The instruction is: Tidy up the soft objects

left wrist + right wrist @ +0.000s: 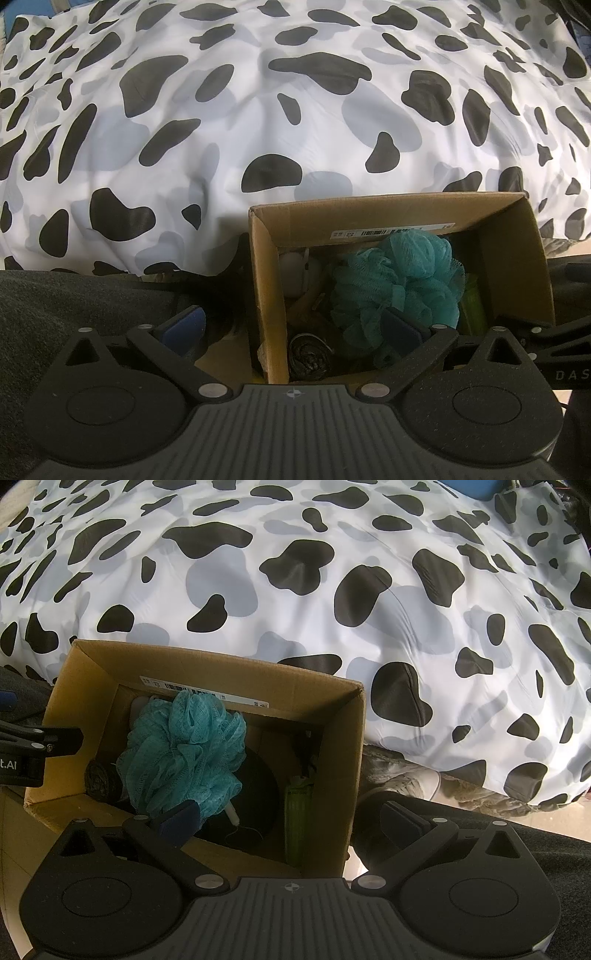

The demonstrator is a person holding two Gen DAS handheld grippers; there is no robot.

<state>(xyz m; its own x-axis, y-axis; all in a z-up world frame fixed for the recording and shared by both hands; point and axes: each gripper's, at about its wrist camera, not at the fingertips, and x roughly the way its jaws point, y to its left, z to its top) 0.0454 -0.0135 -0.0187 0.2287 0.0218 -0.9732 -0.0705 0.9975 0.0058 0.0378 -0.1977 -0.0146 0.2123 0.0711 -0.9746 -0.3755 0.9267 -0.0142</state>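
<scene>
a: where's the teal mesh bath pouf [400, 284]?

b: inside the open cardboard box [264, 273], piled on top of the other contents. beside it there's a dark rolled bundle [308, 356], a pale round thing [295, 267] in the far corner and a lime-green packet [299, 808] along one wall. a white barcode label [205, 693] runs across the box's far inner wall.

a: and the grippers?

b: left gripper [293, 325] is spread wide, holding nothing; one blue pad [400, 326] overlaps the pouf in its own view, the other sits outside the box. right gripper [291, 818] is wide too, empty, straddling the box's near corner.

a: behind the box?

b: a cow-print duvet [332, 590], white with black and grey patches, right against the box's far side.
</scene>
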